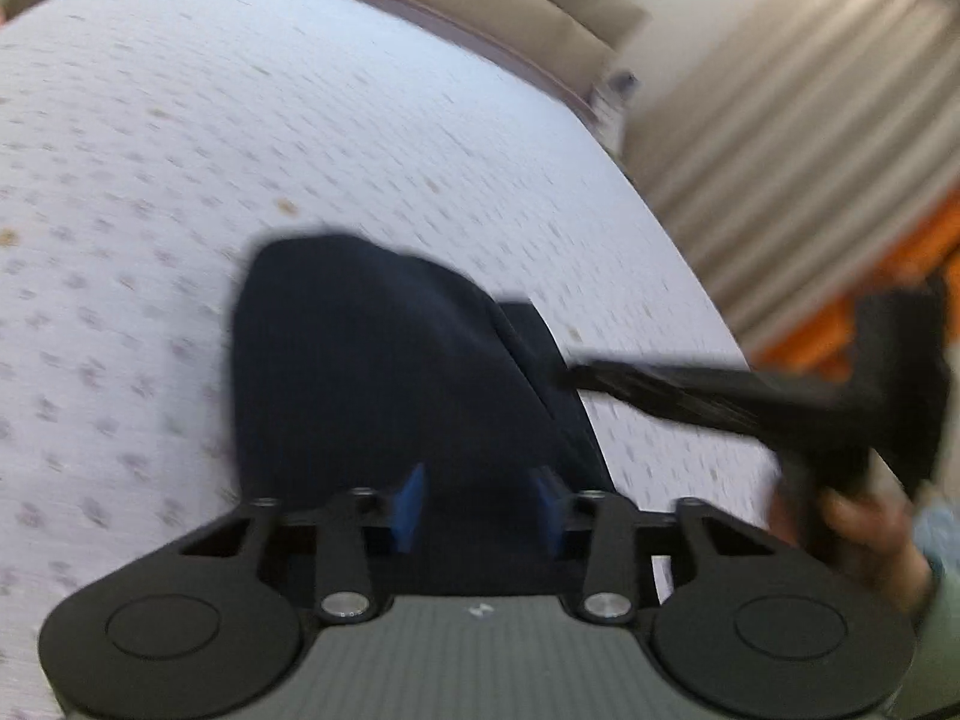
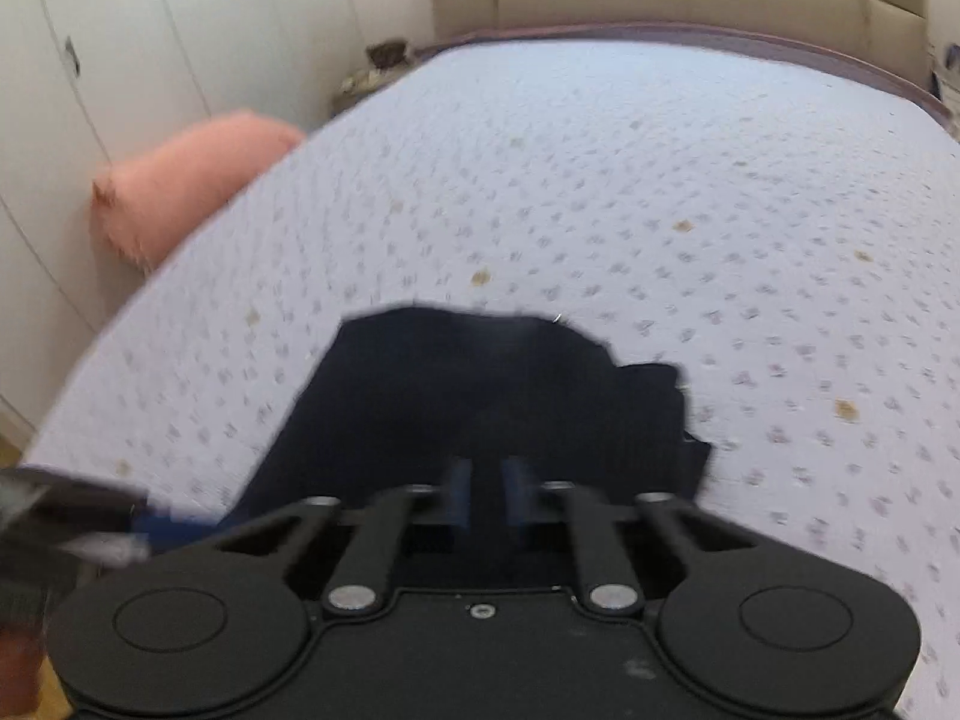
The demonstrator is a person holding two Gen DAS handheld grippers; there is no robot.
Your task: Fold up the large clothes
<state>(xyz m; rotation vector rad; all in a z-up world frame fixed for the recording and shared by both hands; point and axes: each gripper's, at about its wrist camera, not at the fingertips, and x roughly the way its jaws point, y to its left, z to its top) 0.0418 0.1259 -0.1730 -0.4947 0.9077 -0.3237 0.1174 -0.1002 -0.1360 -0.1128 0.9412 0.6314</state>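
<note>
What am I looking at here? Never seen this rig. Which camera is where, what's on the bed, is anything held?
No robot: a person holds a two-finger gripper in each hand, each with a fisheye camera looking along its fingers. The left wrist view shows the left gripper, jaws apart, with dark navy clothing between them; whether it grips is unclear. The right gripper reaches in from the side there. The right wrist view shows that gripper, jaws nearly closed, over the same clothing. The clothing lies on a bed with a light dotted bedspread. A pink pillow sits beside the bed.
</note>
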